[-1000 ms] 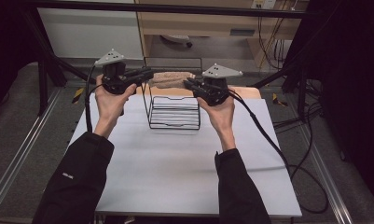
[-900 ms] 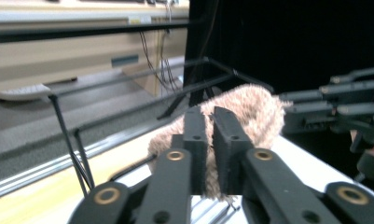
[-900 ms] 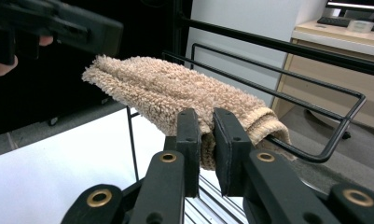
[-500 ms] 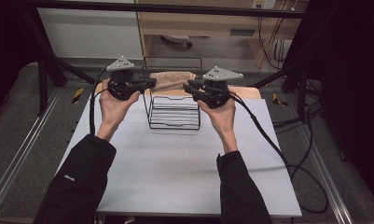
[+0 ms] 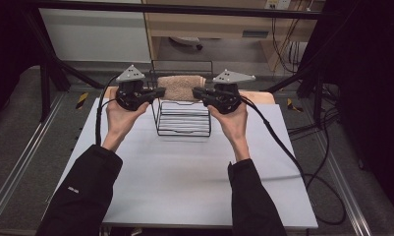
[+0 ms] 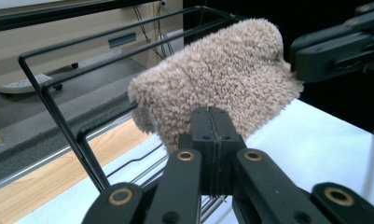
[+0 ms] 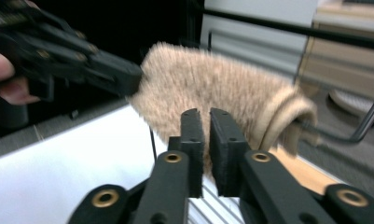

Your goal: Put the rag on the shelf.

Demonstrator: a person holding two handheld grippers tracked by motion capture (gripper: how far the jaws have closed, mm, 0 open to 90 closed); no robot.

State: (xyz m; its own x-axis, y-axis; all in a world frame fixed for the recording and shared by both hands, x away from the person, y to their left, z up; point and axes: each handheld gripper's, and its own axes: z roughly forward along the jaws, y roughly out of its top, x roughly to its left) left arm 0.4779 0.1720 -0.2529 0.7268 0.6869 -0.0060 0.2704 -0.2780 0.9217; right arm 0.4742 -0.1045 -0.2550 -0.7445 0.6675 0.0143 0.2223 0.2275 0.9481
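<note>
Beige terry towel [image 5: 181, 87], rolled, carried toward the far rail of the black wire rack [image 5: 183, 118].
Since a second ago it has been lifted farther back; each end is pinched by a closed tool, left tool [image 5: 161, 91], right tool [image 5: 196, 92], above the white worktop [image 5: 184, 172].

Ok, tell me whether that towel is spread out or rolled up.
Rolled up. The towel shows a curled spiral end in the right gripper view, and forms a short cylinder lying across the top of the wire rack.
</note>
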